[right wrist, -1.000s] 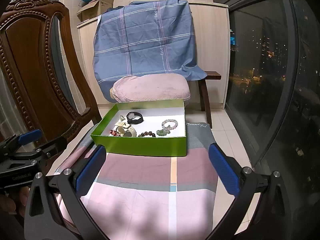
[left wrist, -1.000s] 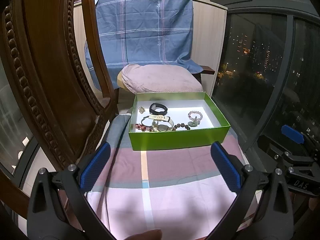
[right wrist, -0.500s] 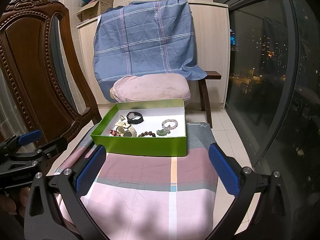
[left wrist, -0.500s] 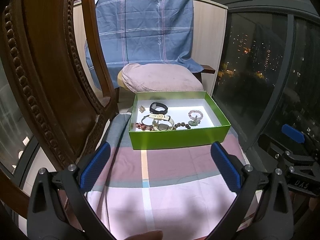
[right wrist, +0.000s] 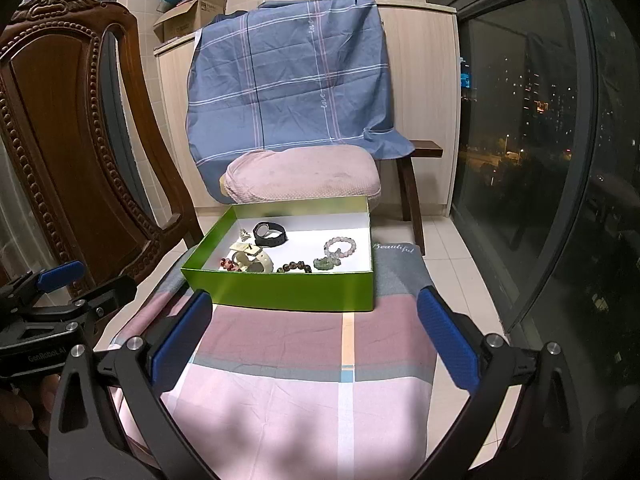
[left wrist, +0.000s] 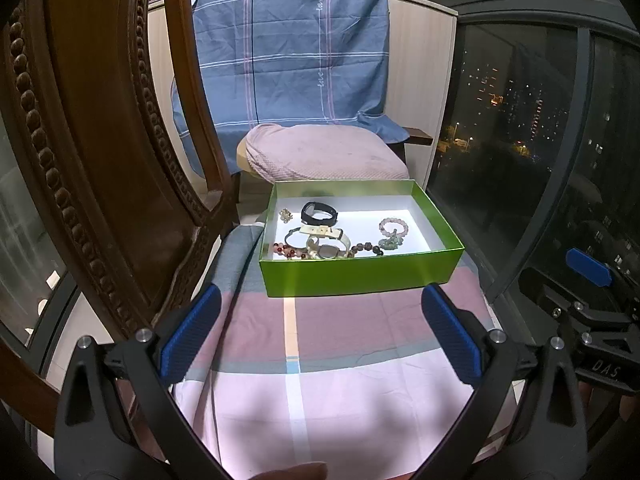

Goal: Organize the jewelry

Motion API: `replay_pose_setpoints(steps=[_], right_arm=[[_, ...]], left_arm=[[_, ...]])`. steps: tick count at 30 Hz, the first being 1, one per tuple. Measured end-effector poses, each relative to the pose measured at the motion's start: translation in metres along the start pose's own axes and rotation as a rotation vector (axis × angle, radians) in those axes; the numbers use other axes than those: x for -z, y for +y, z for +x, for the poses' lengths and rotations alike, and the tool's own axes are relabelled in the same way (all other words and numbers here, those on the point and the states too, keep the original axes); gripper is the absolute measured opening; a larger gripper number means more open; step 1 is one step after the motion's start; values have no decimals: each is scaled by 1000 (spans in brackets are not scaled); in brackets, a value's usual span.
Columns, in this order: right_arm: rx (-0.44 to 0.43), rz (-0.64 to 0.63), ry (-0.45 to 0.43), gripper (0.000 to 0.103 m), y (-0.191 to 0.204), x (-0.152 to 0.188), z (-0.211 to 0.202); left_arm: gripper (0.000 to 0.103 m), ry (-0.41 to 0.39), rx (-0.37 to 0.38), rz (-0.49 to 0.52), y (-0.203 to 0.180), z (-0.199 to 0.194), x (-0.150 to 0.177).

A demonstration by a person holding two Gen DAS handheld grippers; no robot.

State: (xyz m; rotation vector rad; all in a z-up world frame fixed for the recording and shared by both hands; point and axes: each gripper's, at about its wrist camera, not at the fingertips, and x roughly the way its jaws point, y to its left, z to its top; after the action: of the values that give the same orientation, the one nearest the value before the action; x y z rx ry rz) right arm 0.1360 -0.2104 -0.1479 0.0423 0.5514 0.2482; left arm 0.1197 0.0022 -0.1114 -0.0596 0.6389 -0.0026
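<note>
A green box (left wrist: 360,274) (right wrist: 280,294) sits on the far part of a pink checked cloth (left wrist: 320,360) (right wrist: 304,360). Inside lie a black watch (left wrist: 319,213) (right wrist: 271,234), a cream watch (left wrist: 326,240) (right wrist: 254,260), dark bead strands (left wrist: 366,248) (right wrist: 296,267), a pink bead bracelet (left wrist: 394,226) (right wrist: 340,246), a green pendant (left wrist: 390,243) (right wrist: 326,263) and a small brooch (left wrist: 285,215) (right wrist: 243,233). My left gripper (left wrist: 320,336) and right gripper (right wrist: 316,336) are both open and empty, held short of the box's near wall.
A carved wooden chair (left wrist: 100,160) (right wrist: 60,140) stands close on the left. Behind the box are a pink cushion (left wrist: 324,152) (right wrist: 304,174) and a blue checked sheet (right wrist: 292,76). A dark window (right wrist: 540,140) runs along the right.
Both grippers have barely moved; the left view has shifted very slightly. Nothing was grasped or released.
</note>
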Motion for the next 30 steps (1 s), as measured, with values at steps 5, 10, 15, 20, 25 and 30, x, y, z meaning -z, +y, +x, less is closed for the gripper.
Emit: replay_pose_setpoints(steps=[5, 10, 15, 20, 25, 30], right_arm=[[-1, 1, 1, 100, 1, 1, 0], [-1, 1, 0, 100, 1, 1, 0], [0, -2, 2, 100, 2, 1, 0], [-1, 1, 4, 100, 2, 2, 0], [-1, 0, 4, 100, 2, 2, 0], [-3, -1, 4, 100, 3, 2, 0]], left_arm=[[99, 1, 1, 0, 1, 0, 0], [99, 2, 1, -1, 1, 0, 0], [99, 3, 0, 1, 1, 0, 0], [99, 4, -2, 0, -1, 0, 1], [99, 4, -2, -2, -2, -1, 1], [99, 5, -3, -3, -1, -1, 1]])
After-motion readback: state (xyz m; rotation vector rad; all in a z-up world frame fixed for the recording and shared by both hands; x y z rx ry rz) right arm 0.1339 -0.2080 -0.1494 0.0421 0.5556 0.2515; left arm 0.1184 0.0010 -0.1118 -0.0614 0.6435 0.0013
